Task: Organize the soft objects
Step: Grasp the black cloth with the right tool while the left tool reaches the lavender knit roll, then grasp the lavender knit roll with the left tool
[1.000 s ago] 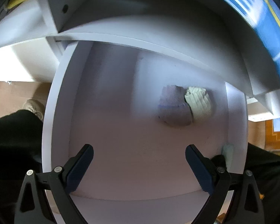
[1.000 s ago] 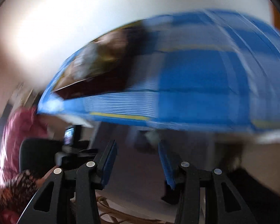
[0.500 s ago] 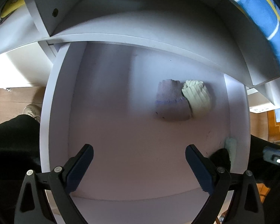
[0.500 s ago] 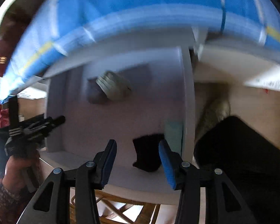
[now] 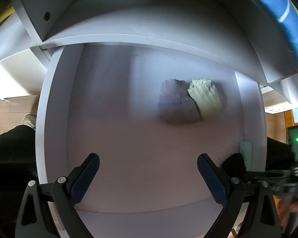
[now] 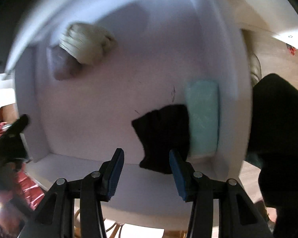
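Inside the white, shallow-walled drawer (image 5: 55, 119) lie four soft things in all. Two of them sit touching each other toward the far wall, nearer the right side than the left: one rolled lilac-grey knitted sock bundle with a thin blue stitched line (image 5: 176, 103) and, on its right, one rolled pale cream ribbed sock bundle (image 5: 206, 97). The other two lie together at the near right corner: one flat pale mint-green folded cloth (image 6: 203, 117) pressed along the right wall, and one crumpled black fabric piece (image 6: 163, 136) touching its left edge and reaching the near wall.

Over the near edge, the left gripper (image 5: 148, 180) points steeply down with its two dark blue pads spread wide apart and nothing between them; bare drawer floor shows in the gap. The right gripper (image 6: 146, 170) hangs above the near right corner, its blue pads parted by a moderate gap and clasping nothing; the black fabric piece shows just beyond the right pad, though whether that pad touches it cannot be told. This view is motion-blurred.
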Demonstrator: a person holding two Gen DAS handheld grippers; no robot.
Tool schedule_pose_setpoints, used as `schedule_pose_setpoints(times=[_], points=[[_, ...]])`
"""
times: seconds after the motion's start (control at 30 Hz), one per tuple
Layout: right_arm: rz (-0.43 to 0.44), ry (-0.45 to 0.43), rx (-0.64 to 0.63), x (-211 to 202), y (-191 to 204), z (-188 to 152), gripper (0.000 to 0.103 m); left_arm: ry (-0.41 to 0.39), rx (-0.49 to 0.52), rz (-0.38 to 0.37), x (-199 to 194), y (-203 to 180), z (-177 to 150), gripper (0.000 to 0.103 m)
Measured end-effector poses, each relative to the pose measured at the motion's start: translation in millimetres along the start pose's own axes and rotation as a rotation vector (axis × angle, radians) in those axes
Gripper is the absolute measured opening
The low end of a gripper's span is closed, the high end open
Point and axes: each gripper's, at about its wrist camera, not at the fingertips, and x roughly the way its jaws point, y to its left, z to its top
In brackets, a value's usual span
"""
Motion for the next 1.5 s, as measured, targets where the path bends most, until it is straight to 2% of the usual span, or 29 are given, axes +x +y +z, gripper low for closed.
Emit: schedule_pose_setpoints(times=[0.1,0.23,0.37,0.43,0.53,0.67,0.9,1.03,1.23,1.4,1.5], points=[[-0.065,0.007,-0.033,11.4,9.3,1.5,0.055,-0.002,-0.01,-0.006,-0.3,0.4,0.8,0.099],[-0.166,0.004,-0.086,23.1,20.0,2.0,0.058,0.001,-0.032,-0.01,2.3,-0.8,2.2,0.099],[-0.216,0.005,-0.137,28.3,29.8,-2.7,0.059,0.008,-0.07,-0.041,12.9,-8.1,7.5,0.1],[-0.221,0.001,-0.134,29.2,28.9,-5.6,0.059,0.012,-0.065,-0.032,22.2,-13.0,11.9,0.1],[-0.209,-0.005,-0.104,29.2,27.2,-9.6,0.057,0.015,-0.036,-0.003,38.9,-24.0,23.3,0.1],[-0.214,0.025,-0.058,37.5,15.1,-8.2,0.057,0.014,-0.032,-0.024,55.0,-36.6,38.8,0.1],[-0.216,0.045,-0.055,47.1,20.2,-6.7,0.054,0.026,0.015,-0.011,82.6,-51.7,53.8,0.1],[-0.171,0.036,-0.018,46.0,12.9,-1.5,0.049,0.02,0.012,-0.021,88.9,-52.0,55.0,0.1],[-0.077,-0.041,0.057,30.2,2.2,6.3,0.045,0.012,0.018,-0.036,92.2,-48.0,49.7,0.1],[-0.058,-0.023,0.073,33.4,-11.1,10.8,0.045,0.002,0.039,-0.072,91.4,-53.9,50.7,0.1],[-0.059,-0.027,0.081,30.2,-13.5,17.9,0.044,0.009,0.079,-0.074,92.0,-60.7,51.8,0.09]])
